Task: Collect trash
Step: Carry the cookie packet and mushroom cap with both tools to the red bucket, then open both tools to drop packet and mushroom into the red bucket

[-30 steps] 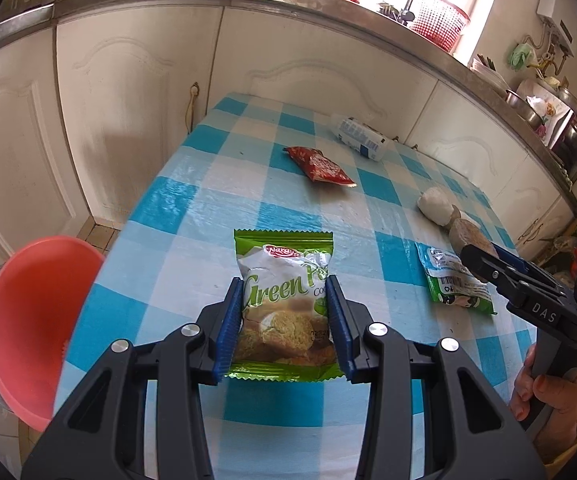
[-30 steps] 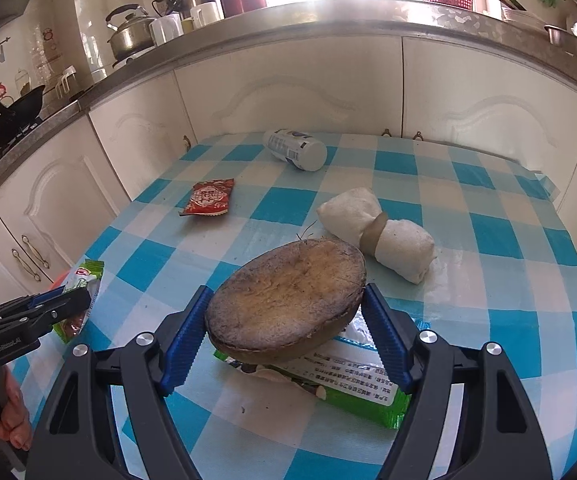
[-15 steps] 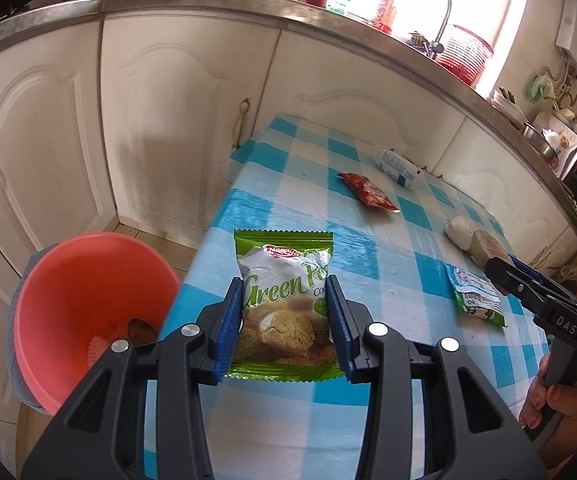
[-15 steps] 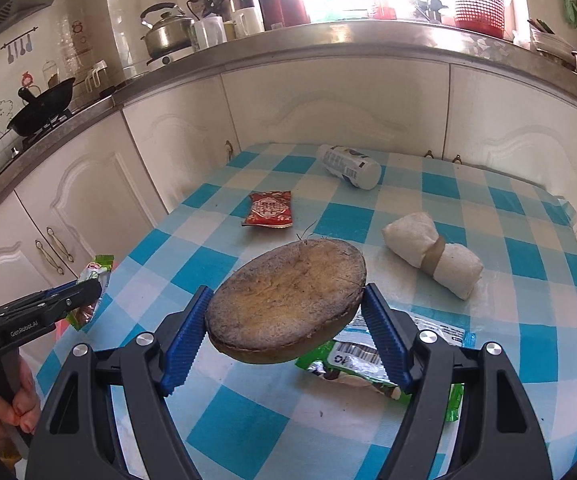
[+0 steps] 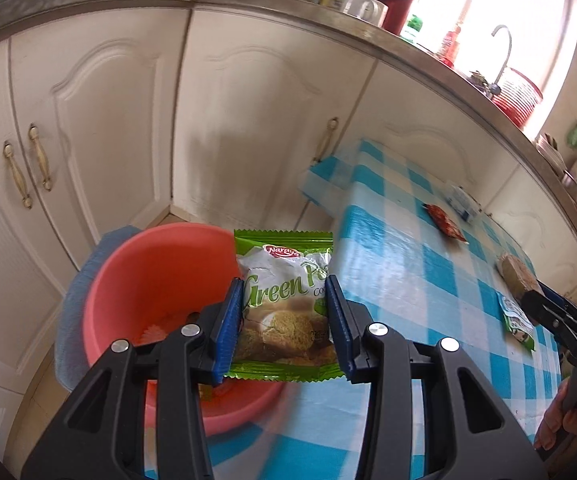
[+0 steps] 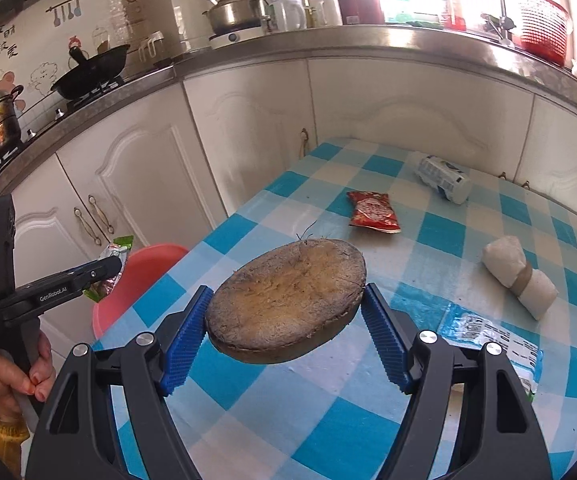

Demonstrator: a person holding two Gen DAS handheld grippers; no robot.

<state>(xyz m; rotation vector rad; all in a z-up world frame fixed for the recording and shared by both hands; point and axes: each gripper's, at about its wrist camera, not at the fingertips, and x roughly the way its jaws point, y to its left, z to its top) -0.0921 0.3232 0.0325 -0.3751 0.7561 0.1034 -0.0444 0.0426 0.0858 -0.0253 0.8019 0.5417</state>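
L gripper: [image 5: 284, 328] jaws clamped on green crinkly foil cookie packet [image 5: 284, 300], carried off the tbl edge, hanging over the round salmon-pink plastic basin [image 5: 156, 276] on the floor.
R gripper: [image 6: 284, 336] jaws clenched on flat brown oval fibrous disc, husk-like [image 6: 288, 304], held above the blue/white checked plastic tablecloth [image 6: 328, 420], near the tbl's left edge.
Progress: 2 items in hand, neither dropped yet. Basin looks to hold some bits already, can't tell what.
Left on tbl: red snack sachet [image 6: 374, 212], white plastic bottle on its side [image 6: 442, 178], white paper roll w/ brown band [image 6: 520, 276], green/white printed wrapper [image 6: 492, 344] just behind R fingers.
Edges: tbl corner sits just right of the packet in L view; basin rim under it, so a release prob lands inside.
Room: white cabinet doors [image 5: 88, 120] close behind basin, gap is narrow. R needs to go further left past tbl edge; L gripper is in that path, so L should drop and clear first, I'd say.
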